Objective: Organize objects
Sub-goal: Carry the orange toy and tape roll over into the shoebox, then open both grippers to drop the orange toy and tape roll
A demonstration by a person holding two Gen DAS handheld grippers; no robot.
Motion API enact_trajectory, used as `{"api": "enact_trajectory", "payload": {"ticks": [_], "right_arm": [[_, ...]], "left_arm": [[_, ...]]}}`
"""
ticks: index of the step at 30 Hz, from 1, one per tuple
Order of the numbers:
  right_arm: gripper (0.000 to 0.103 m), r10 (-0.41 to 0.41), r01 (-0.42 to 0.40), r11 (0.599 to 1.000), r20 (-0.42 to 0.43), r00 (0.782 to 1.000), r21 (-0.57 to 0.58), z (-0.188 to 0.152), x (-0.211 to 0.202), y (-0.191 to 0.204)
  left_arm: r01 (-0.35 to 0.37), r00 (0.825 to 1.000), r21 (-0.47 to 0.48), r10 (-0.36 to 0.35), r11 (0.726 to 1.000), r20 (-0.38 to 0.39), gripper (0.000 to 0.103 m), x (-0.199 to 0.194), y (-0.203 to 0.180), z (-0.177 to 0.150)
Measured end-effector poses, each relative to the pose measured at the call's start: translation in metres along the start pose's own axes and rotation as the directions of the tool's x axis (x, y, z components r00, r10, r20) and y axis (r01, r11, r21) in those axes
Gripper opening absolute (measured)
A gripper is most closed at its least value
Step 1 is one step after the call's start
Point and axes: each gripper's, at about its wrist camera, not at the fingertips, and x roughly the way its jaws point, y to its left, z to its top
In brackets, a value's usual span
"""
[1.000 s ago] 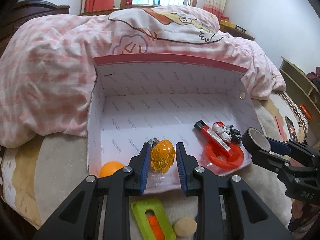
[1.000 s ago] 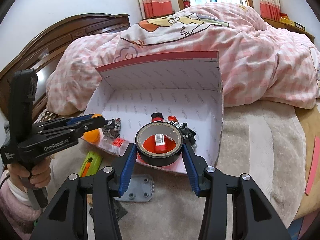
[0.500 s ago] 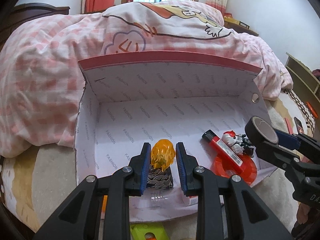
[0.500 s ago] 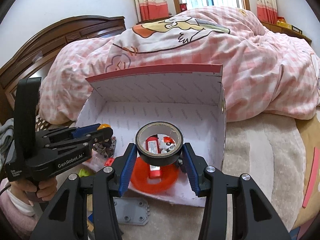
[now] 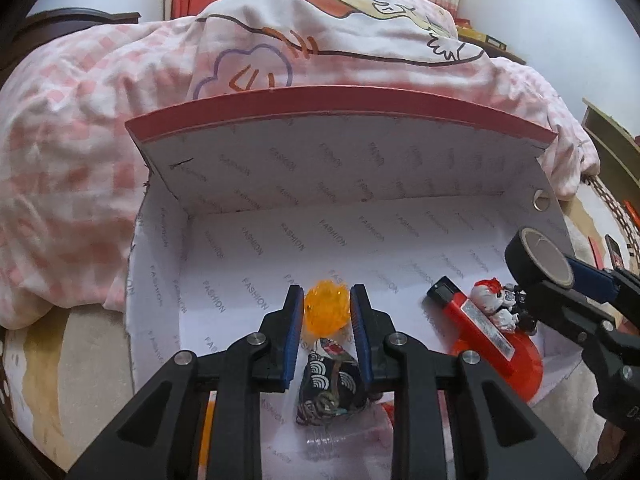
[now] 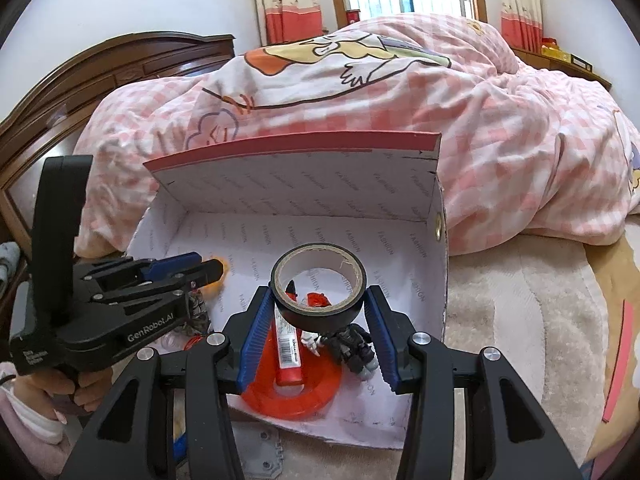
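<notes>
A white cardboard box [image 5: 340, 176] with a red rim lies open on the bed. My left gripper [image 5: 326, 292] is shut on a translucent orange spiky toy [image 5: 325, 312], held over the box floor just above a dark patterned pouch [image 5: 332, 384]. My right gripper [image 6: 319, 292] is shut on a black tape roll [image 6: 319, 286], which hangs over a red ring [image 6: 292, 396], a red stick-shaped item [image 6: 288, 348] and a small black-and-white figure [image 6: 352, 346] in the box's right part. In the right wrist view the left gripper [image 6: 208, 270] shows at the left.
A pink checked duvet [image 6: 500, 140] rises behind the box. A beige blanket [image 6: 520, 300] lies to its right, and a grey plate [image 6: 260, 456] before its front edge. A clear bottle [image 5: 340, 440] lies under the left gripper. A hand [image 6: 80, 392] holds the left gripper's handle.
Both grippers moved forward over the box's front edge. The orange toy now hangs inside the box above the pouch, and the tape roll is above the red ring.
</notes>
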Motion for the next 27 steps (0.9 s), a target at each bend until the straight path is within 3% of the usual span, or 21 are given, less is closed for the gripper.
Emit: {"api": "enact_trajectory", "payload": {"ticks": [16,20,23,27], "right_arm": [[0.048,-0.034,0.034,0.999,-0.023,0.999,0.004,-0.004,0.017,-0.003],[0.048,-0.04,0.04,0.999,-0.023,0.999,0.005,-0.005,0.019,-0.004],[0.048,-0.049,0.049,0.999,-0.021,0.999,-0.003,-0.005,0.021,-0.004],[0.05,-0.077,0.077,0.996,-0.005,0.997,-0.035,-0.007,0.024,0.0]], "left_arm": [[-0.032,0.999,0.022,0.031,0.999,0.027,0.024,0.008,-0.012,0.009],[-0.021,1.0,0.002,0.021,1.0,-0.009,0.032,0.017,-0.009,0.007],[-0.031,0.999,0.012,0.031,0.999,-0.01,0.049,0.016,-0.013,0.006],[-0.054,0.999,0.024,0.054,0.998,-0.004,0.054,0.016,-0.017,0.004]]}}
